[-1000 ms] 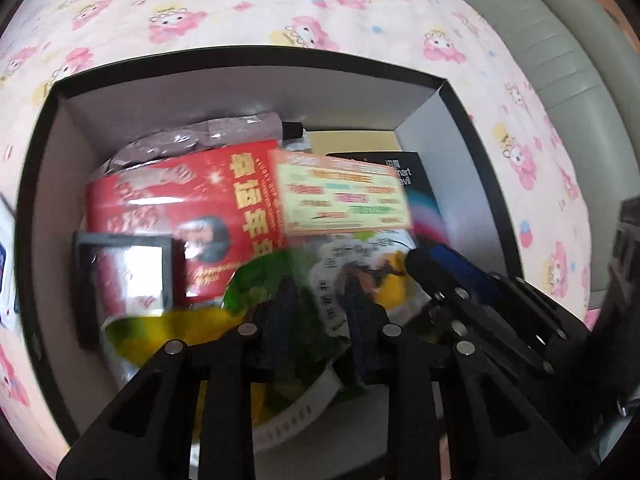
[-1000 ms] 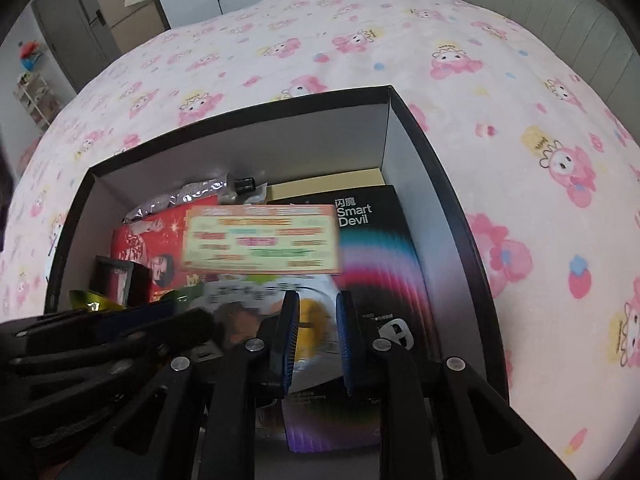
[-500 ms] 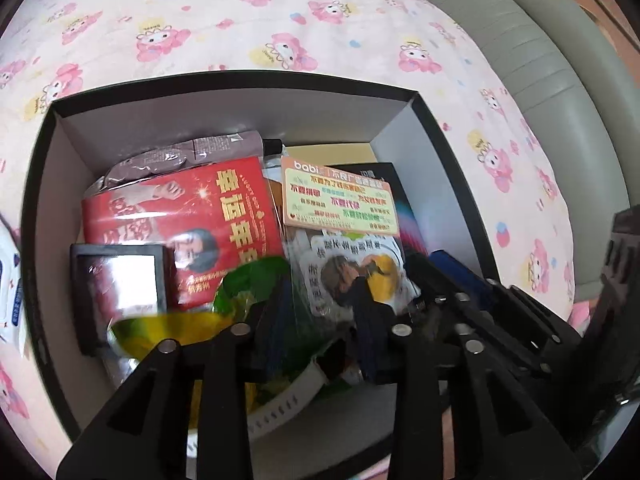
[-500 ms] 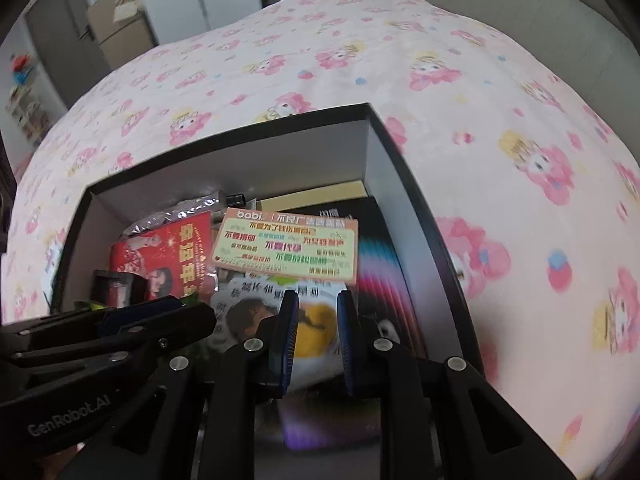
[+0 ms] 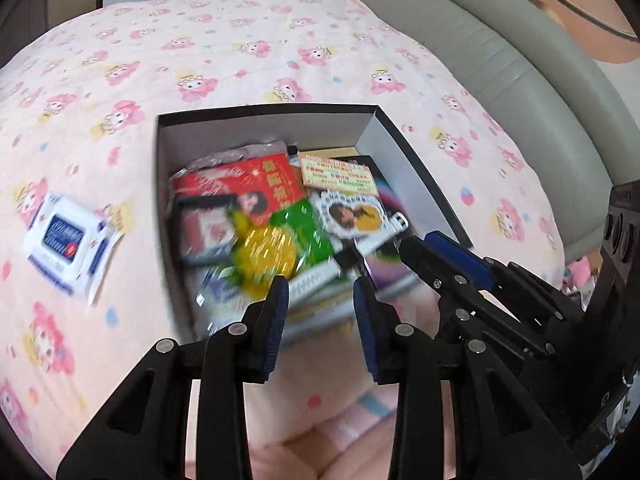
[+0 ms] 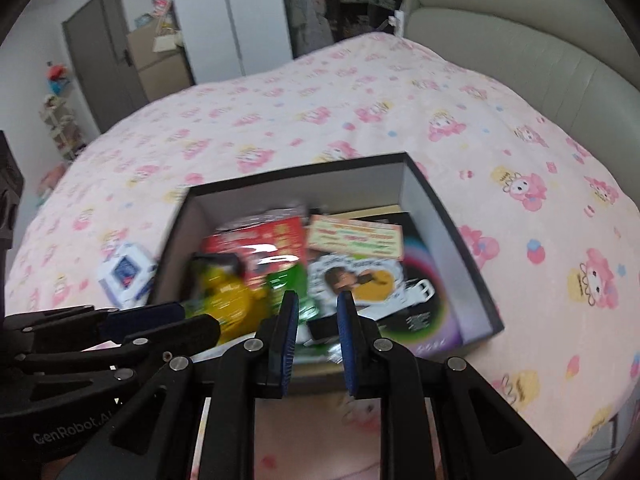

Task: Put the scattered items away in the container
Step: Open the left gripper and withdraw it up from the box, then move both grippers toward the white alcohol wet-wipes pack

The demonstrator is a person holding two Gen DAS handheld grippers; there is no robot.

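Pink cartoon-print bedding (image 5: 248,52) covered the bed, where a black box (image 5: 416,168) sat packed with a red packet (image 5: 260,184), a yellow-green bag (image 5: 276,248) and a card (image 5: 340,176). One white-and-blue wipes pack (image 5: 68,240) lay outside, just left of it. Left gripper (image 5: 320,296) and right gripper (image 6: 318,312) hovered above the box's near edge, jaws parted and holding nothing.
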